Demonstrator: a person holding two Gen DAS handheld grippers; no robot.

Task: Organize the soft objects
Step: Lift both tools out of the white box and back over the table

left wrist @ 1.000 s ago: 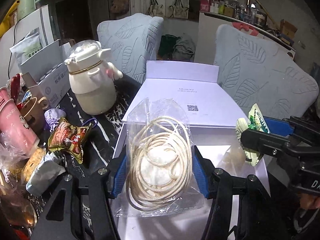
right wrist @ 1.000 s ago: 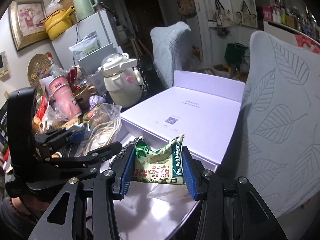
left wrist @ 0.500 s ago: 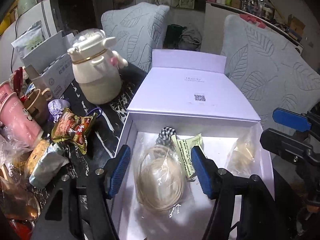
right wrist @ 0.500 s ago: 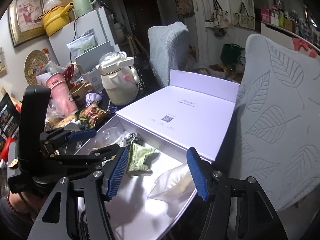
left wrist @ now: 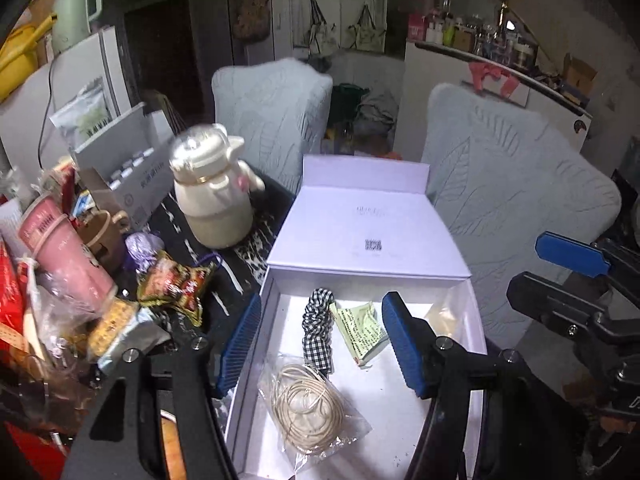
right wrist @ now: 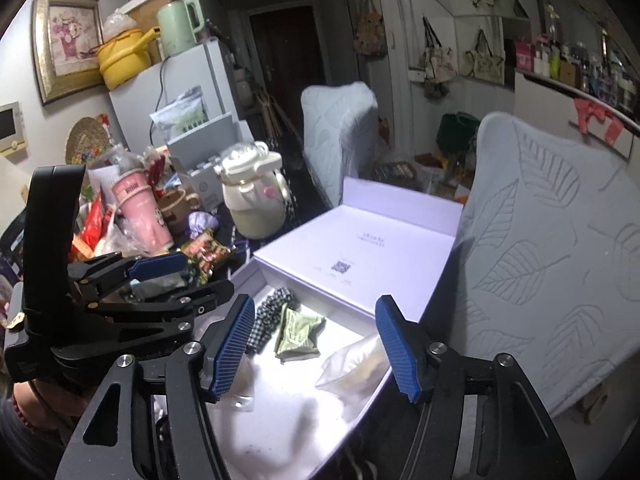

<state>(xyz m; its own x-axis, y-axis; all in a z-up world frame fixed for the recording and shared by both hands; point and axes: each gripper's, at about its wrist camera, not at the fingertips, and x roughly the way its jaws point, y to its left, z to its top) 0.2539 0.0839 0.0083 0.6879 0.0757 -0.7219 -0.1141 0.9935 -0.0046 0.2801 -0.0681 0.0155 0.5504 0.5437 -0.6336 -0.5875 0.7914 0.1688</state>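
A white gift box point(left wrist: 394, 412) lies open on the dark table, its lid point(left wrist: 368, 232) folded back. Inside lie a clear bag with a coil of cream cord point(left wrist: 308, 408), a black-and-white checked scrunchie point(left wrist: 318, 328), a green packet point(left wrist: 360, 330) and a crumpled clear bag point(left wrist: 444, 312). My left gripper point(left wrist: 322, 344) hovers open above the box, with nothing between its pads. My right gripper point(right wrist: 312, 350) also hangs over the box, its jaws opening and empty. The scrunchie point(right wrist: 272, 316), green packet point(right wrist: 298, 334) and clear bag point(right wrist: 352, 368) lie below it.
Left of the box stand a cream pot point(left wrist: 212, 196), a pink cup point(left wrist: 68, 260) and a heap of snack packets point(left wrist: 176, 284). Two chairs with leaf-pattern covers point(left wrist: 516, 208) stand behind and right of the box. A white fridge point(right wrist: 188, 80) is at the back left.
The left gripper let go of the bagged cord and the right let go of the green packet; both now lie in the box. Both grippers have risen and opened.
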